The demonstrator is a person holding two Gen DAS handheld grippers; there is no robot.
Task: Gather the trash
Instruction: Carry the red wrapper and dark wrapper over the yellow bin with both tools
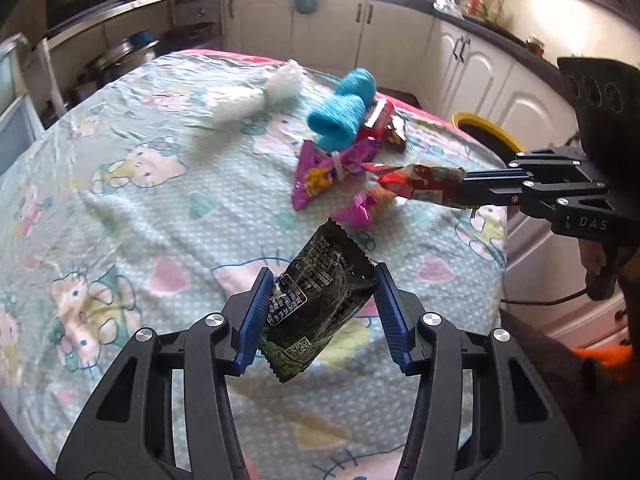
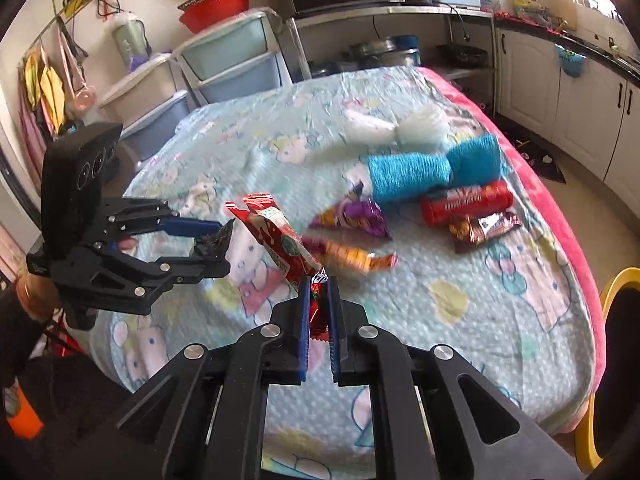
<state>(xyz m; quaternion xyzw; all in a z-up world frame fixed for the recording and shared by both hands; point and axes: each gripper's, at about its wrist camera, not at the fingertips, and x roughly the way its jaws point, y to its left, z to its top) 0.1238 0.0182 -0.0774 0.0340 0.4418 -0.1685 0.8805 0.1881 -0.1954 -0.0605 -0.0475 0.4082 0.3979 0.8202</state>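
My left gripper [image 1: 323, 276] is shut on a dark green snack wrapper [image 1: 316, 304], lifted clear of the table's cartoon-print cloth [image 1: 140, 208]. The right wrist view shows that gripper [image 2: 224, 244] from the side with the dark wrapper [image 2: 214, 242] between its tips. My right gripper [image 2: 319, 284] is shut on the end of a long red wrapper [image 2: 276, 236], which sticks up and to the left. In the left wrist view the right gripper [image 1: 460, 186] reaches in from the right with the red wrapper [image 1: 420, 184].
On the cloth lie a purple wrapper [image 2: 352, 216], an orange-pink wrapper [image 2: 348, 256], a red tube [image 2: 466, 202], a brown wrapper [image 2: 480, 228], blue yarn rolls [image 2: 420, 172] and white yarn [image 2: 400, 128]. A yellow-rimmed bin [image 2: 612, 292] stands past the table's right edge. Cabinets line the far wall.
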